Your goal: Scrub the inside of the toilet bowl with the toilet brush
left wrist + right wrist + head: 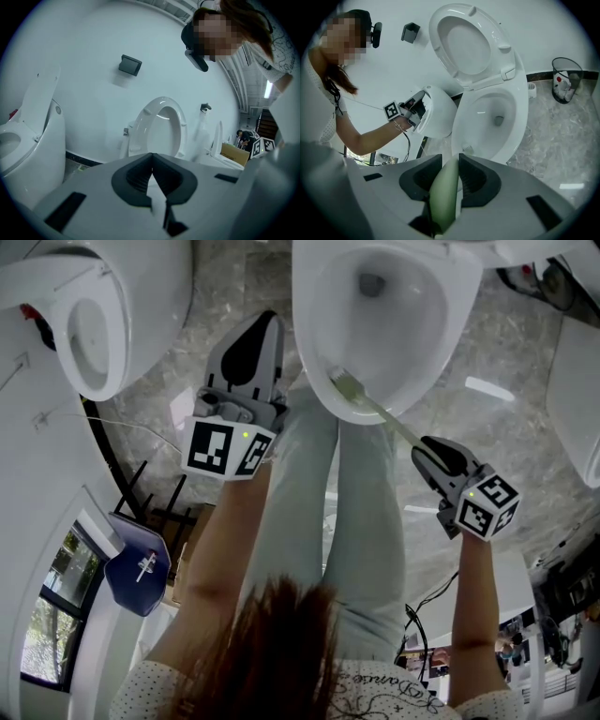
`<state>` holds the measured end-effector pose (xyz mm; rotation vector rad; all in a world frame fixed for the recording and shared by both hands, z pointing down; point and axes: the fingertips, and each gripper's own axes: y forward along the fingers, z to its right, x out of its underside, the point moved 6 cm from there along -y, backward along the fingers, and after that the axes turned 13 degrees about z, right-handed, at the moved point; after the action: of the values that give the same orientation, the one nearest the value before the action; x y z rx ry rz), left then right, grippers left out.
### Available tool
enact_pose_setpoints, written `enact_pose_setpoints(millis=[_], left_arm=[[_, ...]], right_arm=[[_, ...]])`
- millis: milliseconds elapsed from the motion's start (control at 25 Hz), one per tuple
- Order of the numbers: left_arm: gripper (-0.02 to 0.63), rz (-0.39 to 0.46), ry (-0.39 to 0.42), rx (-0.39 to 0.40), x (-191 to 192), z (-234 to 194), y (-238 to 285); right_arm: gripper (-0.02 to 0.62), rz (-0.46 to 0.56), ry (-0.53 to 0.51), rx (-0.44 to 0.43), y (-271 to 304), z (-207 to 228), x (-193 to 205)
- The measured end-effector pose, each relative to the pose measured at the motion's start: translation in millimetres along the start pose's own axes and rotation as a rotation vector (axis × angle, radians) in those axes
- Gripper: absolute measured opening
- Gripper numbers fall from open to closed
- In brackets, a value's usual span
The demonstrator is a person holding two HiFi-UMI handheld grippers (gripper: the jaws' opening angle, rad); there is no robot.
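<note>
Toilet bowl [417, 329] in 2 views: head view overhead, right gripper view low.

I see the white toilet bowl [309, 324] open, with its seat and lid raised. The pale green toilet brush [347, 385] slants down from my right hand-held gripper [427, 451], which is clamped on its handle. Its bristle head is at the bowl's near inner wall.

A black wire bin [567, 77] stands on the grey marbled floor [569, 140], at the foot of the white wall [543, 28]. White and red scraps lie inside it. Well left of the bin, a second white toilet [440, 117] stands by the same wall. Higher up and farther left of the bin, a small dark box [410, 32] is fixed to the wall.
</note>
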<state>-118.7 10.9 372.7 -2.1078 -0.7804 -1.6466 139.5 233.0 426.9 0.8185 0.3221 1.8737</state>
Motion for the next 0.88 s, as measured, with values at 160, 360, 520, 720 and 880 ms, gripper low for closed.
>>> enact_pose_setpoints(millis=[160, 360, 520, 720, 880], left_arm=[[0.002, -0.004, 0.002, 0.006, -1, 1, 2], [0.003, -0.011, 0.002, 0.011, -2, -1, 4], [0.003, -0.013, -0.001, 0.014, -3, 0, 5], [0.003, -0.014, -0.001, 0.017, -4, -2, 7], [0.002, -0.013, 0.001, 0.015, -5, -4, 7]], right_arm=[[0.123, -0.032, -0.019, 0.016, -1, -2, 0], [0.121, -0.103, -0.098, 0.051, -2, -4, 2], [0.121, -0.149, -0.137, 0.072, -5, -5, 0], [0.12, -0.199, -0.193, 0.11, -8, -2, -5], [0.12, -0.227, -0.225, 0.143, -9, 2, -8]])
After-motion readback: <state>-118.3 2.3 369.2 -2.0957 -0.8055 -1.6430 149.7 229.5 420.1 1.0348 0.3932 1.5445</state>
